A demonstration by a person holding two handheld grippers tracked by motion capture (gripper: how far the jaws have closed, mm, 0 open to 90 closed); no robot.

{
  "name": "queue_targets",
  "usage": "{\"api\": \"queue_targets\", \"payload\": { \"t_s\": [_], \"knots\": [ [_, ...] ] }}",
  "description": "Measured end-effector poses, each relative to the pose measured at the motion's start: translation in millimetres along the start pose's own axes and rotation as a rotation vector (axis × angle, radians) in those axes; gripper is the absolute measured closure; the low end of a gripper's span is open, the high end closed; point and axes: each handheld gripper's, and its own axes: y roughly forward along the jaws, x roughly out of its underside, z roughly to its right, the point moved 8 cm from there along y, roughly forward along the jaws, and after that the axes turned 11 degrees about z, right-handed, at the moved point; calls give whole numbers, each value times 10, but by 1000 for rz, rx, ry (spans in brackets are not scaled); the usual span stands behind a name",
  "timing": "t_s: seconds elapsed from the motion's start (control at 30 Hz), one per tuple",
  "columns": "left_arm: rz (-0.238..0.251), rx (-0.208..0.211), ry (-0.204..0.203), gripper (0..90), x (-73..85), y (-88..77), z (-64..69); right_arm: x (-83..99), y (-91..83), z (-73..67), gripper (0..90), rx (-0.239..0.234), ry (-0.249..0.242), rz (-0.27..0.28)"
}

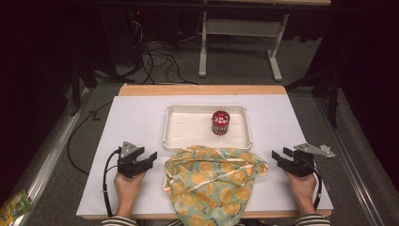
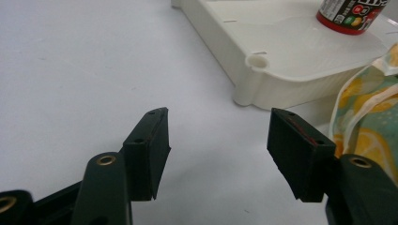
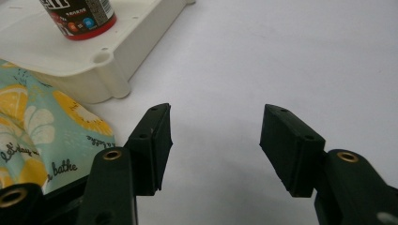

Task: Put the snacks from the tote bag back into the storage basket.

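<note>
Lemon-print cloth bag (image 1: 214,181): lies at 6 o'clock on the white tabletop (image 1: 136,122), its top edge overlapping the tray (image 1: 188,127) holding a red can (image 1: 219,122). Left gripper (image 1: 149,157) at 9 o'clock, right gripper (image 1: 277,157) at 3 o'clock; both jaws apart, empty.

Your white table top (image 1: 136,122) ends in a wooden strip (image 1: 202,90) at its far edge. Beyond it, you have black cables (image 1: 160,61) looped on the grey carpet beside a white-legged table frame (image 1: 203,52). A green packet (image 1: 14,206) lies on the floor at your near left.
</note>
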Motion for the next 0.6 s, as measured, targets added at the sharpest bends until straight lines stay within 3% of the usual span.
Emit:
{"api": "queue_targets", "payload": {
  "t_s": [0.6],
  "knots": [
    [-28, -14, 25, 397, 62, 41, 16, 82, 72, 19, 432, 24, 5, -40]
  ]
}}
